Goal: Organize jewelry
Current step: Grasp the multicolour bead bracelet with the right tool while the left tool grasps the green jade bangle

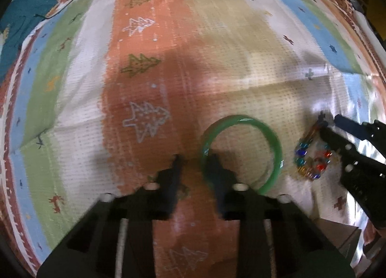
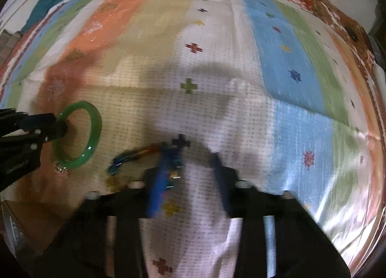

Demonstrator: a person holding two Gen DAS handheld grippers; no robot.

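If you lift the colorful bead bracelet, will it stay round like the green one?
Probably not. The bead bracelet looks strung from separate beads, so it would likely droop. In the right wrist view it already looks stretched out. The green bangle looks solid, likely rigid.

The green bangle [image 1: 242, 150] looks like smooth, glossy, translucent glass or plastic, with bright glints on its rim. The beaded bracelet [image 1: 311, 158] is made of shiny, clear coloured beads. Under both lies a striped cloth [image 1: 168, 72] of matt, coarse weave under glossy clear film. Both hand-held grippers are matt black plastic.
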